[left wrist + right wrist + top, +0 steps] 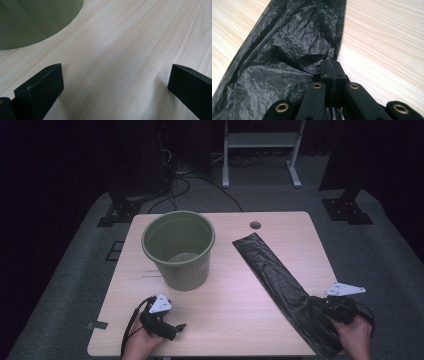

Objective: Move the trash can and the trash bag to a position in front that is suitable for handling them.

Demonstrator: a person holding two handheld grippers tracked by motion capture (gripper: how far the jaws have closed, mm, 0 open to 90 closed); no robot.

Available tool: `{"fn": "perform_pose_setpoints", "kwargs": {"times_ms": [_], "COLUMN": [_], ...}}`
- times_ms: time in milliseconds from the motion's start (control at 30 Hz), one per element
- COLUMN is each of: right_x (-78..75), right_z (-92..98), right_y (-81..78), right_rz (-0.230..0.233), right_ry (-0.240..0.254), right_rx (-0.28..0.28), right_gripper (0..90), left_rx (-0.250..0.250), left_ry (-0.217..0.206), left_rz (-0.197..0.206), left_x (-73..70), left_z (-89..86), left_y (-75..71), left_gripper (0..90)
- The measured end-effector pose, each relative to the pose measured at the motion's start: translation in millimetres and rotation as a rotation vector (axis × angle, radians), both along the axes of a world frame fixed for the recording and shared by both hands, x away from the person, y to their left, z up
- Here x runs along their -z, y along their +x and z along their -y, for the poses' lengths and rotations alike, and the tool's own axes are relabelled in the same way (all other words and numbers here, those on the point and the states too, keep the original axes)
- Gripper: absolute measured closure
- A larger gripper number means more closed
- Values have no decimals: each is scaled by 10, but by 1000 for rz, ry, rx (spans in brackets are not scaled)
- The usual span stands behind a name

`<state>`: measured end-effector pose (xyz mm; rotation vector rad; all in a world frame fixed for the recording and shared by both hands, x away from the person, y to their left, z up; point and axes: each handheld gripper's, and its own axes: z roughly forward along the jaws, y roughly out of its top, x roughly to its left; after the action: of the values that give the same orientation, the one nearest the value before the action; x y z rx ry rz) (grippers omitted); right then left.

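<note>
A long black plastic bag (280, 280) lies flat on the wooden table (225, 300), running from the middle back to the near right corner. My right gripper (327, 310) is shut on the bag's near end; in the right gripper view the jaws are pressed together at the bag's (287, 57) right edge, right gripper (332, 67). A green bin (179, 247) stands upright left of centre. Just in front of the bin, my left gripper (175, 327) rests near the front edge, jaws wide apart over bare wood in the left gripper view (115, 82); the bin's wall (30, 20) is at top left.
A round cable hole (255, 225) sits near the table's back edge. Beyond the table are a white stand's legs (260, 150), cables on the grey floor and dark stand bases on both sides.
</note>
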<state>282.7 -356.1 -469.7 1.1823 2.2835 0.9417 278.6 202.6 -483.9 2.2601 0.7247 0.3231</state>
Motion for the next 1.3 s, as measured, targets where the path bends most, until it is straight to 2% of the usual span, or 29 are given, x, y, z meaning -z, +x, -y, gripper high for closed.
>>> {"fn": "perform_pose_setpoints", "kwargs": {"times_ms": [33, 100, 133, 300, 367, 500, 633, 800, 933, 1100, 1300], "right_x": [-4, -26, -38, -172, -193, -200, -235, -230, -164, -114, -18], "right_z": [17, 30, 30, -58, -119, -235, -315, -453, -573, -673, -740], "right_y": [-6, -10, -12, -20, 2, 60, 133, 256, 376, 514, 597], "right_rz": [2, 9, 11, 65, 73, 80, 87, 96, 86, 79, 51], "right_ry": [3, 10, 17, 64, 66, 39, 77, 116, 100, 107, 82], "right_rx": [1, 9, 6, -5, -24, -30, -41, -77, -93, -102, -96], "right_gripper": [852, 712, 680, 447, 391, 279, 191, 128, 113, 99, 99], "left_rx": [0, 0, 0, 0, 0, 0, 0, 0, 1, 1, 1], "left_ry": [0, 0, 0, 0, 0, 0, 0, -1, 0, 0, 0], "left_rz": [0, 0, 0, 0, 0, 0, 0, 0, 0, 0, 0], "left_x": [0, 0, 0, 0, 0, 0, 0, 0, 0, 0, 0], "left_z": [0, 0, 0, 0, 0, 0, 0, 0, 0, 0, 0], "left_y": [0, 0, 0, 0, 0, 0, 0, 0, 1, 2, 2], "left_gripper": [0, 0, 0, 0, 0, 0, 0, 0, 0, 0, 0]}}
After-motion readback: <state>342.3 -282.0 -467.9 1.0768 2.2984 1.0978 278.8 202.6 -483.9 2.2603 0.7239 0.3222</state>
